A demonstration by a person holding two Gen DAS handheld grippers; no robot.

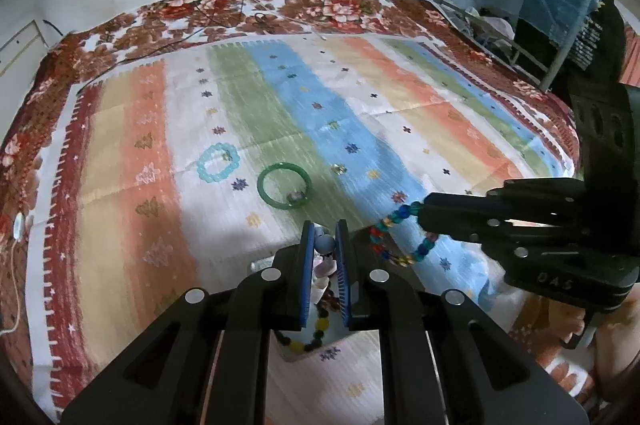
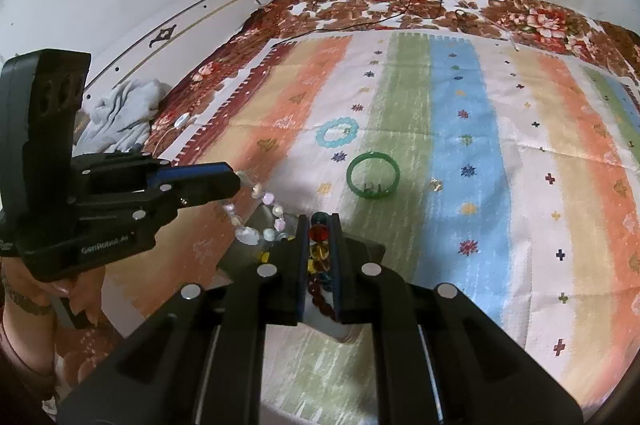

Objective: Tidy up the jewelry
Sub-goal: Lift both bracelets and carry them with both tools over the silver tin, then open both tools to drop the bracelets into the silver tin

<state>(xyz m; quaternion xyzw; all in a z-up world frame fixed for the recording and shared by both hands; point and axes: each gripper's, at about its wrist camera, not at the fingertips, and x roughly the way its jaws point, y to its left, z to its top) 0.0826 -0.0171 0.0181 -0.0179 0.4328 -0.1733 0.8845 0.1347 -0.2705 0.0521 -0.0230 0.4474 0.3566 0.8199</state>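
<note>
The left gripper pinches a pale pearly bead bracelet; the right gripper pinches a multicoloured glass-bead bracelet. Both dangle over a small grey box (near edge), directly below the fingers.

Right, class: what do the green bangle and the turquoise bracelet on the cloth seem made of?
Green bangle: one smooth rigid ring, translucent and glossy, so probably glass, jade or plastic. Turquoise bracelet: a loop of round, matte-looking beads, likely plastic or stone; too small to tell.
</note>
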